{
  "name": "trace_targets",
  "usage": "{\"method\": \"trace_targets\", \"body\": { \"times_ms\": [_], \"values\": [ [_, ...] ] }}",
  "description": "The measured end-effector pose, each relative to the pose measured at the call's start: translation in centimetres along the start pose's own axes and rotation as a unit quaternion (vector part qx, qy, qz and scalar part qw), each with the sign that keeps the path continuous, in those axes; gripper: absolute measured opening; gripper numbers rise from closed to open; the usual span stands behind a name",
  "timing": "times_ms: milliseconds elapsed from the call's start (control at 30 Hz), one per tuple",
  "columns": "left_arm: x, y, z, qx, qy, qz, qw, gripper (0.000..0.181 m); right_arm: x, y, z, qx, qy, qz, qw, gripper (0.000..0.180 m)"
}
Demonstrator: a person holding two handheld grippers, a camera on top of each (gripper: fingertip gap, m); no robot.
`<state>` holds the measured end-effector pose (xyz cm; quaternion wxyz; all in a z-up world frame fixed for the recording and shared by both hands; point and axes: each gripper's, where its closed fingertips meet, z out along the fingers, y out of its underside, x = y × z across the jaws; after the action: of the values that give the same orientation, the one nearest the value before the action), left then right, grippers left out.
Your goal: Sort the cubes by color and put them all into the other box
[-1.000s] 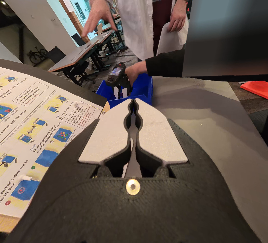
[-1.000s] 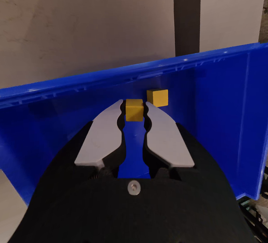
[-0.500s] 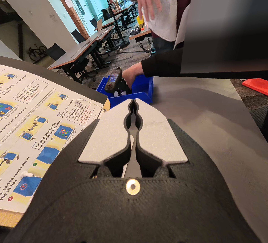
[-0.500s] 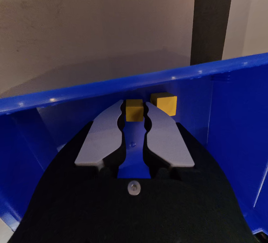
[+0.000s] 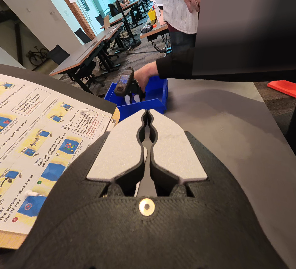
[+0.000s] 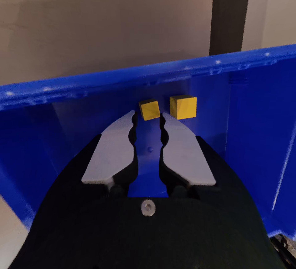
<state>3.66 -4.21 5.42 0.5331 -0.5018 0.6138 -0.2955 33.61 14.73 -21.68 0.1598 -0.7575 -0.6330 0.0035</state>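
Left wrist view: the left gripper [image 5: 147, 113] is closed on nothing above the grey surface [image 5: 224, 133], pointing toward the blue plastic box [image 5: 142, 105] ahead, where the right gripper [image 5: 132, 98] works.

Right wrist view: the right gripper [image 6: 148, 113] is parted and empty; a small yellow cube [image 6: 149, 109], tilted, lies just beyond its tips, with a second yellow cube [image 6: 183, 107] beside it to the right, near the box's far corner.
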Motion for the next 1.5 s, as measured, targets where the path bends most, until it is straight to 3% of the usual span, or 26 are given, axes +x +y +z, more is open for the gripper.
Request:
{"method": "trace_targets", "body": {
  "times_ms": [100,233,300,500,1000,1033,1067,1267,1367,1500],
  "values": [
    [0.0,-0.2,-0.3,0.003,-0.001,0.003,1.0,0.0,0.3,-0.6,-1.8,0.044,0.017,0.009,0.999,0.016],
    [-0.3,-0.5,-0.6,0.008,-0.009,0.003,1.0,0.0,1.7,-0.2,-1.7,0.038,0.042,0.017,0.998,0.0],
    [-0.3,-0.4,-0.6,0.005,-0.012,0.002,1.0,0.0,2.9,-0.2,-1.5,0.052,0.051,0.034,0.997,0.0],
    [-0.3,-0.1,-0.4,-0.002,-0.011,0.006,1.0,0.0,4.4,-0.4,0.5,0.047,0.046,0.031,0.997,0.037],
    [-0.7,1.1,0.4,-0.017,-0.003,-0.002,1.0,0.0,7.4,-1.6,2.4,0.029,-0.009,-0.007,1.0,0.029],
    [-0.7,1.2,0.4,-0.02,-0.003,-0.002,1.0,0.0,7.5,-1.5,2.4,0.023,-0.008,-0.007,1.0,0.03],
    [-0.7,1.3,0.4,-0.023,-0.003,-0.001,1.0,0.0,7.6,-1.5,2.1,0.023,-0.004,-0.007,1.0,0.042],
    [-1.1,1.3,0.0,-0.021,-0.008,0.0,1.0,0.0,3.5,-1.2,-1.7,0.062,-0.022,-0.031,0.997,0.032],
    [-1.1,1.0,-0.1,-0.017,-0.008,-0.001,1.0,0.0,0.4,-0.3,-1.4,0.038,-0.059,-0.05,0.996,0.022],
    [-0.9,0.9,0.0,-0.018,-0.011,0.0,1.0,0.0,-0.4,-0.1,-0.1,0.023,-0.058,-0.058,0.996,0.025]
  ]
}}
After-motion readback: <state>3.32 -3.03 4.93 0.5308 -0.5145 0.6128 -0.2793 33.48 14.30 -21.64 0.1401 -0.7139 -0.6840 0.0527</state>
